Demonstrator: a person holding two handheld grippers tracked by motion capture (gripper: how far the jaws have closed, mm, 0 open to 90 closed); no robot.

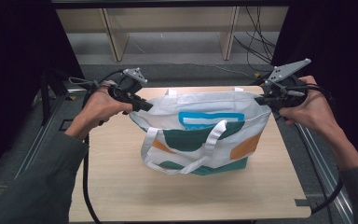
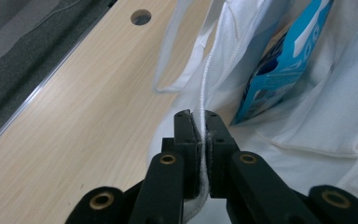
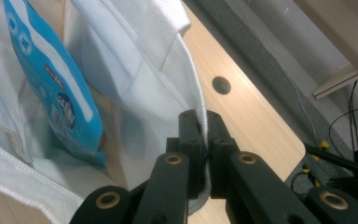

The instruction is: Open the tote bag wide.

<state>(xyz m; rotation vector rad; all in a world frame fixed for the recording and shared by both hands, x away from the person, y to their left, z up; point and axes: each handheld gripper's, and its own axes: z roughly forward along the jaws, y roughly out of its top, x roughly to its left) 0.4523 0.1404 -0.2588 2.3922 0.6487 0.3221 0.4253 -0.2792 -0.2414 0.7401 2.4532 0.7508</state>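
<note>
black claws (image 2: 202,122), brass screws, grey-green sleeves (image 1: 32,182).

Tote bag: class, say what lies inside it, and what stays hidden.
Inside the tote bag, held open at both ends by the left gripper and right gripper, stands a blue packet. The fabric walls cover its lower part and the bag's bottom.

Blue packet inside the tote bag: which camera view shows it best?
The right gripper view: the blue packet shows its printed face standing against the tote bag lining. The left gripper view gives a slanted part of it between folds. The high view gives its top strip at the bag's mouth.
</note>
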